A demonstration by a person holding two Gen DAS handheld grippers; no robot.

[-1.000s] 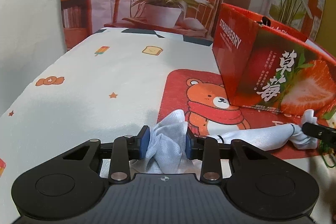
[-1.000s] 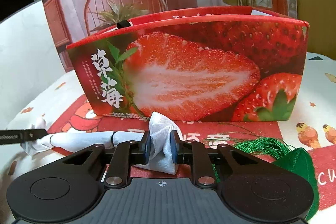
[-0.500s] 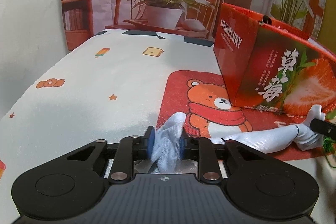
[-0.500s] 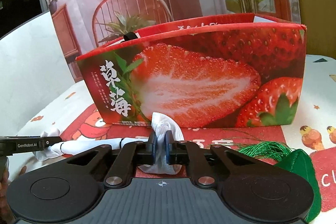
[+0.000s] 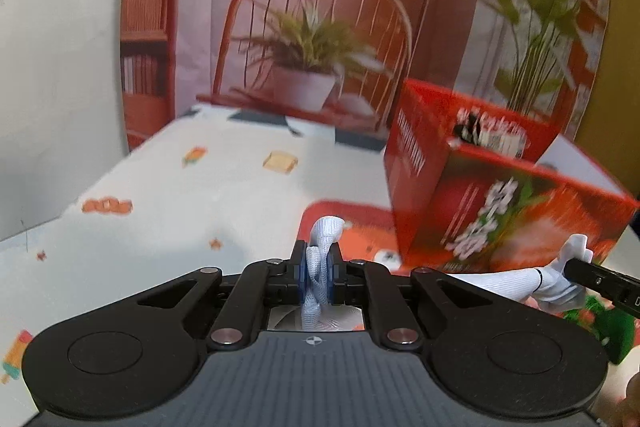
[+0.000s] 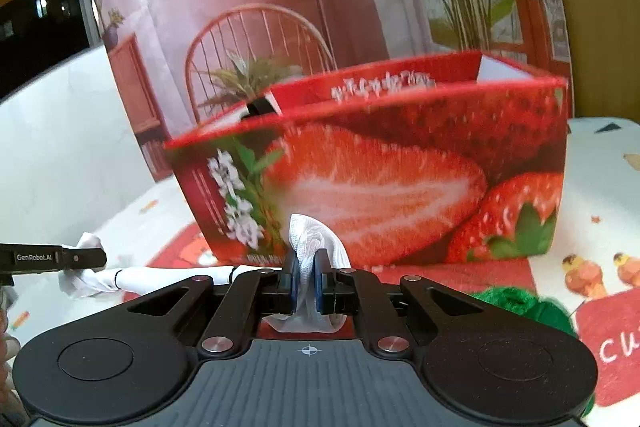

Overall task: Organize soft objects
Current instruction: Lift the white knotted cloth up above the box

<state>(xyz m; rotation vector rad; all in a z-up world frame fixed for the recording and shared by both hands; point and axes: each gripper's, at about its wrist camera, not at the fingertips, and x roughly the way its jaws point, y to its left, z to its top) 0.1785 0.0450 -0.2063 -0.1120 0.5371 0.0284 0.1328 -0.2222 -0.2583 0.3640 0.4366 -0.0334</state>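
Left gripper (image 5: 317, 277): clenched on one end of the white sock (image 5: 323, 239); the blue pads press the bunched fabric from both sides, and a tuft sticks up above the fingertips.
Right gripper (image 6: 307, 283): clenched on the other end of the same sock, with crumpled fabric standing up between its pads and a fold hanging below them.
White sock: stretched in a long, twisted band between the two grippers, running low in front of the box; in the left wrist view it reaches away to the right, in the right wrist view away to the left. Whether its middle touches the cloth cannot be told.
Strawberry box (image 6: 400, 171): red cardboard, open at the top, standing upright just beyond the sock, on the red bear print.
Tabletop (image 5: 192, 211): covered with a white cloth printed with small cartoons such as toast and ice lollies; a red panel with a bear lies under the box.
Green tassel (image 6: 520, 307): fuzzy green item lying on the cloth at the near right of the box, close to the right gripper and apart from the sock.
Backdrop (image 5: 320, 27): printed picture of a red chair, a potted plant and a lamp, standing at the far edge of the tabletop.
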